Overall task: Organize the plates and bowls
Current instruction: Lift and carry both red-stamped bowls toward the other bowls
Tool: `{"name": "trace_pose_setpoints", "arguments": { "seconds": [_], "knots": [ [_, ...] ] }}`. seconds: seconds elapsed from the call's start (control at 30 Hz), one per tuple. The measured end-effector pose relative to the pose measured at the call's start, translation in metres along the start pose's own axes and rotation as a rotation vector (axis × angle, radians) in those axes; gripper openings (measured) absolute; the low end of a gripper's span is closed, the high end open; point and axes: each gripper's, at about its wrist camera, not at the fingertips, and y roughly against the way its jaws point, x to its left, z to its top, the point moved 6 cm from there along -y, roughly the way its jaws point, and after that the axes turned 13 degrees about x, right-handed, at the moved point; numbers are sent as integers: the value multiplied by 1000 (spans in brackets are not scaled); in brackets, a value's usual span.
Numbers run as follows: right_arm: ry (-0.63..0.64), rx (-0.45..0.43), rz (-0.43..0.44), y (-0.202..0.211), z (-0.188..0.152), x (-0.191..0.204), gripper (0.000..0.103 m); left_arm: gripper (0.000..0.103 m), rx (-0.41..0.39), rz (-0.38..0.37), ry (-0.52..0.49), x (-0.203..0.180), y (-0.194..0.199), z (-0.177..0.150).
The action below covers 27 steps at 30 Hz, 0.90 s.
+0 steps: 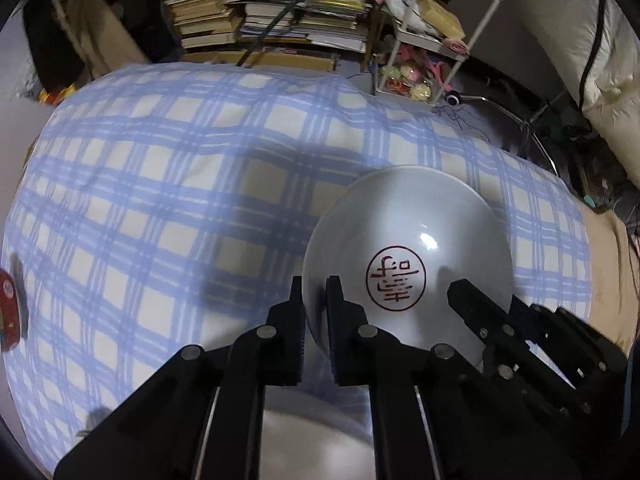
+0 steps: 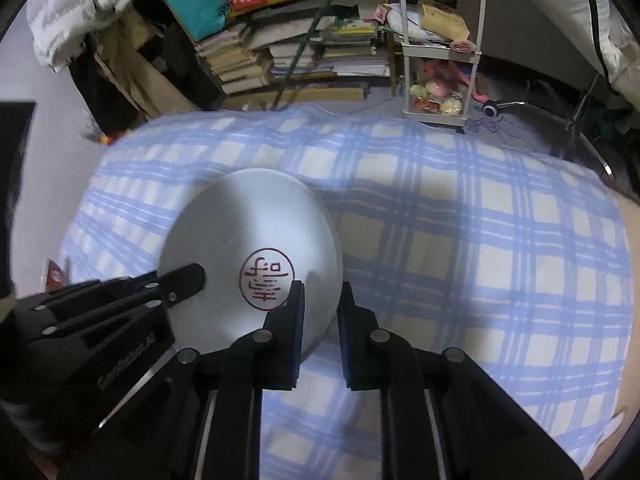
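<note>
A white bowl (image 1: 412,248) with a red round seal mark inside is held above the blue checked cloth (image 1: 180,184). My left gripper (image 1: 316,292) is shut on the bowl's left rim, one finger inside and one outside. My right gripper (image 2: 322,300) is shut on the bowl's right rim in the right wrist view, where the bowl (image 2: 248,232) sits left of centre. Each gripper shows in the other's view, the right one (image 1: 480,312) and the left one (image 2: 176,280), gripping the opposite rim. A pale blurred thing lies under the left gripper (image 1: 312,432); I cannot tell what it is.
The checked cloth (image 2: 460,240) covers a broad surface. Behind it stand stacked books (image 1: 280,12) and a white wire rack (image 1: 436,40) with small colourful items. A red object (image 1: 8,312) lies at the cloth's left edge. A white pillow (image 1: 600,80) is at the right.
</note>
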Motion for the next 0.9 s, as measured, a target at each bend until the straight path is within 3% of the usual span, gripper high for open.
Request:
{"name": "trace_pose_setpoints", "arguments": {
  "seconds": [0.37,0.53,0.9],
  "knots": [
    [73,-103,23,43,-21,39,17,10,-83,-11,32,23,63,-26],
    [90,-128,72,61,-31,53,16,10,-116,57,2,24,94,-48],
    [143,-162,64,89,-64,72,16,10,-152,45,36,29,116,-95]
  ]
}}
